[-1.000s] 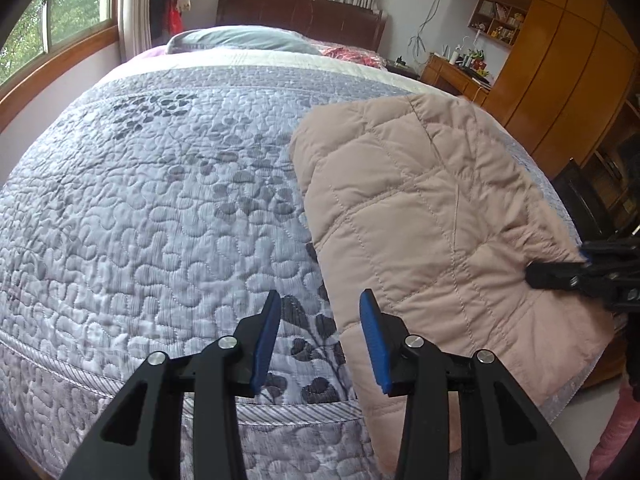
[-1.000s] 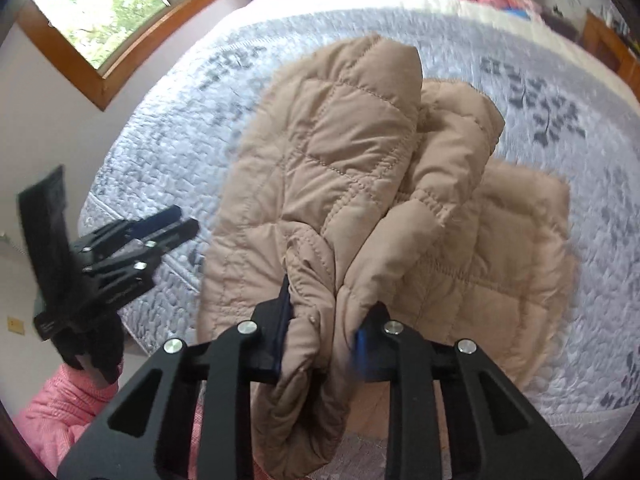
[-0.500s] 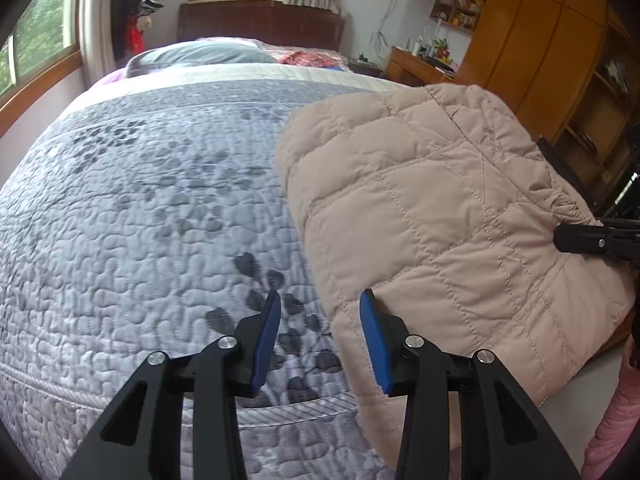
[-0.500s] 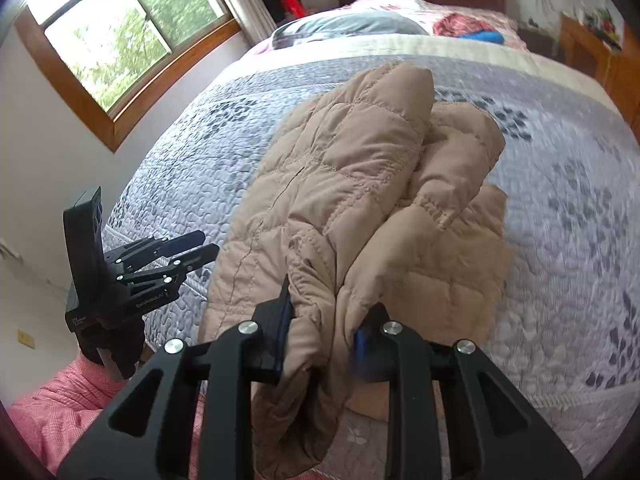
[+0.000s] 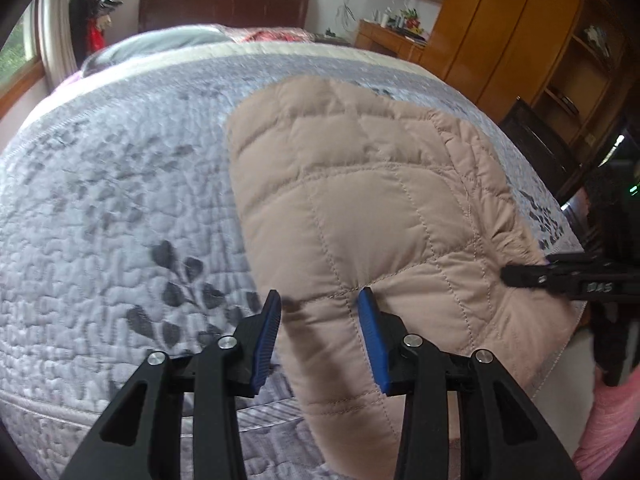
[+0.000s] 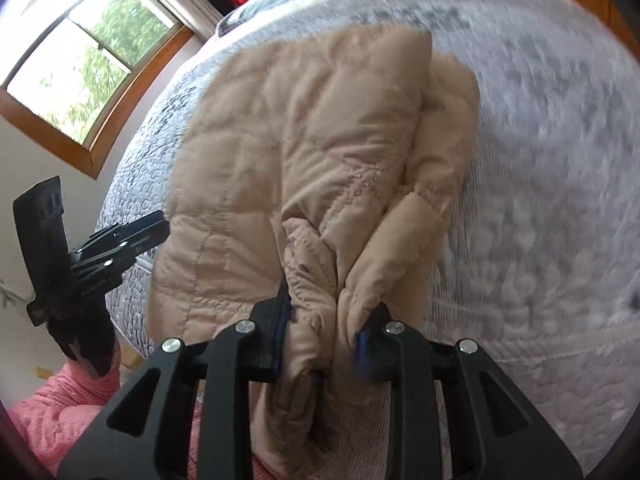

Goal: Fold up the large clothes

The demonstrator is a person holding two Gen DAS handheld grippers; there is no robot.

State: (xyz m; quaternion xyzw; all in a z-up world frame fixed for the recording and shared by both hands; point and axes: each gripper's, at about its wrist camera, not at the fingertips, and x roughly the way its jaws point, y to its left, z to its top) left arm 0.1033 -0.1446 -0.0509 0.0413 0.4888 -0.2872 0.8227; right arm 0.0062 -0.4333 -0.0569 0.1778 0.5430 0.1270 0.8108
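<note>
the beige quilted jacket (image 5: 360, 208) is lying on the grey bedspread (image 5: 120, 200). the right gripper (image 6: 326, 320) is clamping a bunched fold at six o'clock, its jaws just eased slightly. the left gripper (image 5: 318, 308) is hovering open over the jacket's edge, gripping nothing.

white "das" lettering, right tongs (image 5: 520, 276) arm

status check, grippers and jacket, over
Right gripper clamped on bunched jacket hem. Left gripper open over jacket's near edge, gripping nothing. Jacket on bed, nothing in the way.
</note>
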